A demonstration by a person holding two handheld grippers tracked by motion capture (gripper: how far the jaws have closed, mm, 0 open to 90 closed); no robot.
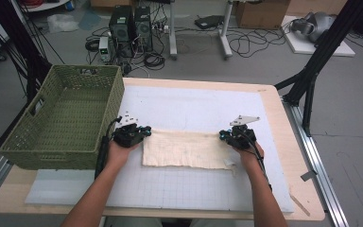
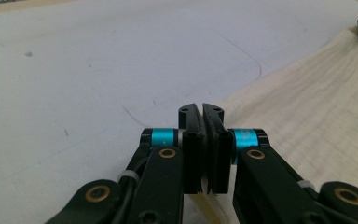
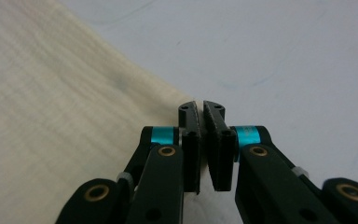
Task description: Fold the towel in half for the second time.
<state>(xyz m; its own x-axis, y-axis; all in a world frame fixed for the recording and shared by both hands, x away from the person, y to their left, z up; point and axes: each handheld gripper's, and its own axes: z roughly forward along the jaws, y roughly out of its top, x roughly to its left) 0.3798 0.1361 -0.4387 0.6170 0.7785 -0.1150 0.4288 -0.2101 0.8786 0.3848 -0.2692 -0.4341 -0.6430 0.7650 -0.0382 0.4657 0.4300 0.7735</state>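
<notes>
A cream cloth (image 1: pixel 184 149) lies flat as a wide rectangle on the white mat (image 1: pixel 194 104). My left gripper (image 1: pixel 145 130) sits at the cloth's far left corner. In the left gripper view its jaws (image 2: pixel 201 109) are pressed together with the corner of the cloth (image 2: pixel 317 93) pinched between them. My right gripper (image 1: pixel 223 135) is at the far right corner. The right gripper view shows its jaws (image 3: pixel 201 107) closed on the edge of the cloth (image 3: pixel 51 93). Both grippers lie low on the mat, pointing away from the person.
A green woven basket (image 1: pixel 52 153) stands at the table's left side, close to my left gripper. The wooden table (image 1: pixel 283 118) extends past the mat on the right. Beyond the table are computers, cables and black frame legs on the floor.
</notes>
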